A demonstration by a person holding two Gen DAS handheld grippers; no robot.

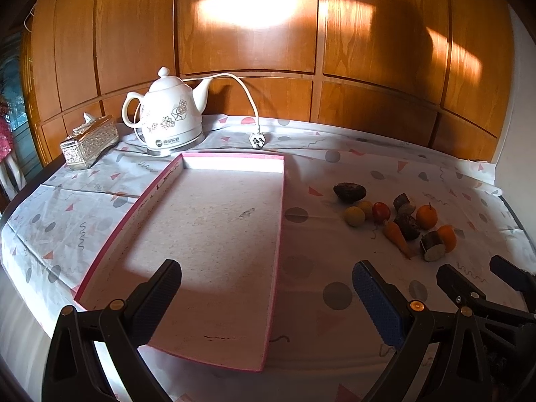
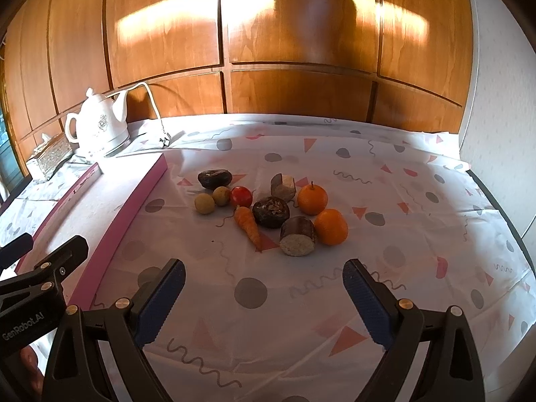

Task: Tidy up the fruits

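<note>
Tray [image 1: 214,221]: lies on the tabletop [image 1: 318,251], left of the fruit cluster, nothing in it.
Kettle [image 1: 169,114]: stands behind the tray's far left corner.
Tissue box [image 1: 89,141]: left of the kettle.
Plug [image 1: 257,140]: behind the tray's far right corner.
Carrot [image 2: 248,226]: at the cluster's near left.
Two oranges [image 2: 312,199]: side by side at the cluster's right edge.
Tomato [image 2: 241,196]: behind the carrot.

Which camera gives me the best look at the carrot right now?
The right wrist view: the carrot lies near the centre, whole, tip towards the camera, among the other produce. In the left wrist view the carrot is far to the right, smaller and distorted, crowded against a dark piece.
</note>
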